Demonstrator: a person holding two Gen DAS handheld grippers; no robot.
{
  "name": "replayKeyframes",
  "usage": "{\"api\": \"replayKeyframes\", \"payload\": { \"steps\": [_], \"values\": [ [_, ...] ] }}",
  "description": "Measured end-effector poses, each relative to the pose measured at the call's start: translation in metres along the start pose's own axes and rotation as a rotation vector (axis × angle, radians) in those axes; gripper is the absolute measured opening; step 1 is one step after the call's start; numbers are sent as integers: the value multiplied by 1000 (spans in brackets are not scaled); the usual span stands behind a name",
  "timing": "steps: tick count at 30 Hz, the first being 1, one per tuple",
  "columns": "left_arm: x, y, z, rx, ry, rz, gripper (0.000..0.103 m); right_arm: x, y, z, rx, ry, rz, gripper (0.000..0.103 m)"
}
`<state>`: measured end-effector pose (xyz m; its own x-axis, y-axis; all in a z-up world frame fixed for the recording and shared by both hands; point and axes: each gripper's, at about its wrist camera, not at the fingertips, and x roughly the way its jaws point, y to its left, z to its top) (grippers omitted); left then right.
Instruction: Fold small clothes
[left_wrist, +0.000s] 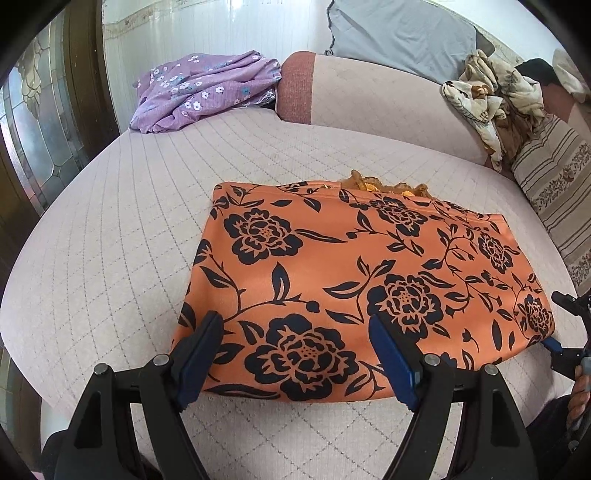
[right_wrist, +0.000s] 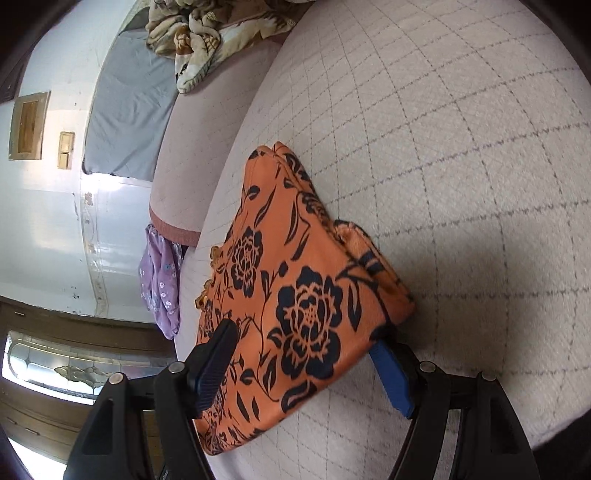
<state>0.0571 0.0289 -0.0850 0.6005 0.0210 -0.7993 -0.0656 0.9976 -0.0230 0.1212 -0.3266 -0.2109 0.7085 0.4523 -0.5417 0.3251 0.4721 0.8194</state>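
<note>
A folded orange garment (left_wrist: 351, 273) with black flowers lies flat on the quilted pale bed cover (left_wrist: 110, 258). A bit of orange lace peeks out at its far edge. My left gripper (left_wrist: 295, 350) hovers open over the garment's near edge, one finger near the near-left corner and the other over the middle. In the right wrist view the same garment (right_wrist: 295, 295) fills the centre. My right gripper (right_wrist: 303, 369) is open and straddles the garment's right end, one finger above the cloth and the blue pad (right_wrist: 391, 376) low beside its edge. From the left wrist view, the right gripper (left_wrist: 557, 325) shows at the garment's right corner.
A purple flowered garment (left_wrist: 207, 88) lies at the back left of the bed. A crumpled floral blanket (left_wrist: 491, 99), a striped pillow (left_wrist: 554, 192) and a grey pillow (left_wrist: 399, 33) sit at the back right. A pink bolster (left_wrist: 369, 96) runs behind. A glazed door (left_wrist: 37, 129) stands left.
</note>
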Motion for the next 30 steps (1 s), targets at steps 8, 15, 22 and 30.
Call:
{"api": "replayKeyframes", "payload": {
  "steps": [8, 15, 22, 30],
  "values": [
    [19, -9, 1, 13, 44, 21, 81, 3, 15, 0, -113, -12, -77, 67],
    [41, -23, 6, 29, 82, 30, 81, 11, 14, 2, -139, 2, -105, 59],
    [55, -36, 9, 50, 102, 26, 81, 11, 14, 5, -129, -31, -109, 64],
    [62, -36, 9, 40, 132, 27, 83, 17, 14, 11, -154, -38, -140, 40]
  ]
}}
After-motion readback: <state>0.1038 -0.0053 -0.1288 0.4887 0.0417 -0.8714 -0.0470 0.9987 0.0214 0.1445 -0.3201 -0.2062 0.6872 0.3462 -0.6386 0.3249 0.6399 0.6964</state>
